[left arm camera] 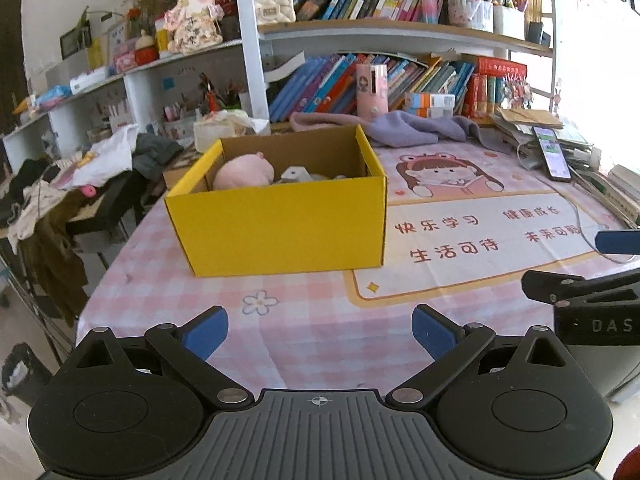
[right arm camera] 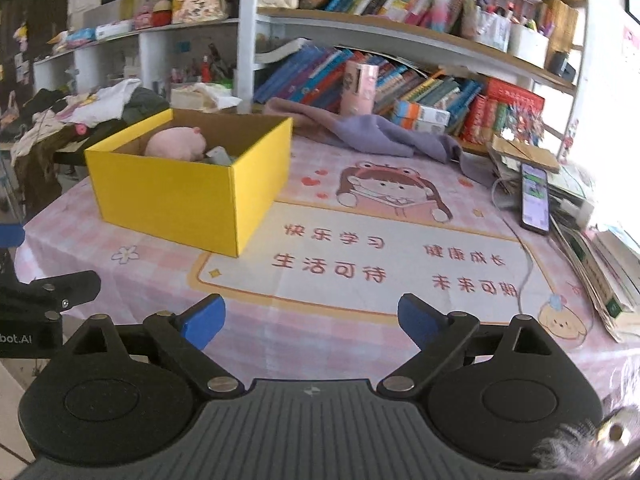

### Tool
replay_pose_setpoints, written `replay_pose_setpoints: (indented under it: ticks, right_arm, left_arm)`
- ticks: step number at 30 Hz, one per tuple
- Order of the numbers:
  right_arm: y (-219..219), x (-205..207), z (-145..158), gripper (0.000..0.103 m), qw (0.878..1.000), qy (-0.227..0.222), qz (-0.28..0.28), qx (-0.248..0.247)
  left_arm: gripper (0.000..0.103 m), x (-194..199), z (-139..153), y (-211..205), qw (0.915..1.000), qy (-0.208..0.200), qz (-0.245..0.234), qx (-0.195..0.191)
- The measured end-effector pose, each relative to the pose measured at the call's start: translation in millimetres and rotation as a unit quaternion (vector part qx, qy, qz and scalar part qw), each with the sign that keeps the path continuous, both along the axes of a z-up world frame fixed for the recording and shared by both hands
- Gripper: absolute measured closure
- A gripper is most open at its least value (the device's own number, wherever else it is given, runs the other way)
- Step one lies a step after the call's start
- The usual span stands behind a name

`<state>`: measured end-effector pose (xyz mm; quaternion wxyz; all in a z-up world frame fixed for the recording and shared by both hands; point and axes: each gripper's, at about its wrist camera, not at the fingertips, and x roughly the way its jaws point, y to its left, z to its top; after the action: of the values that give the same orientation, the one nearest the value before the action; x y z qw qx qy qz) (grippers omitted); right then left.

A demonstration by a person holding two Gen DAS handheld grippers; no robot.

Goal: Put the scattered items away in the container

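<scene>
The yellow box [left arm camera: 276, 222] sits ahead of the left gripper [left arm camera: 320, 334], which is nearer it. From the right gripper [right arm camera: 310, 320] the box lies ahead-left; both grippers gape wide, holding nothing

A box [left arm camera: 280, 232] sits on the tabletop [left arm camera: 320, 320] at 11 o'clock, a plush toy [left arm camera: 244, 172] inside. A phone [left arm camera: 552, 154] lies at 2 o'clock, bookshelves [left arm camera: 400, 36] behind.

We find bare tablecloth [right arm camera: 360, 280] ahead. The yellow box [right arm camera: 188, 196] blocks the left; phone [right arm camera: 535, 200] and book stacks [right arm camera: 604, 264] block the right.
</scene>
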<state>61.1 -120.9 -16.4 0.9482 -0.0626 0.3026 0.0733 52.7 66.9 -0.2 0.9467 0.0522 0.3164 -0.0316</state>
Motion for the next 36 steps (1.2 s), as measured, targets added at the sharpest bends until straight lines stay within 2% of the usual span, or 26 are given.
replay_pose_setpoints:
  ticks: [7,17,36]
  right_arm:
    - [-12.3,-3.9,-2.3,0.006,1.0,0.01,-0.012,0.003]
    - [-13.5,-7.9,-4.3,0.005,1.0,0.027,-0.003,0.005]
    - [-23.7,-12.3,-3.7,0.002,0.999,0.031,-0.016,0.016]
  left_arm:
    - [0.0,1.3,-1.8,-12.3,0.9999,0.008,-0.013,0.004]
    - [0.0,-1.7,-5.1,-15.4,0.9995,0.031,-0.005,0.003]
    - [0.0,-5.0,-5.7,-26.5,0.999,0.033,-0.026,0.015]
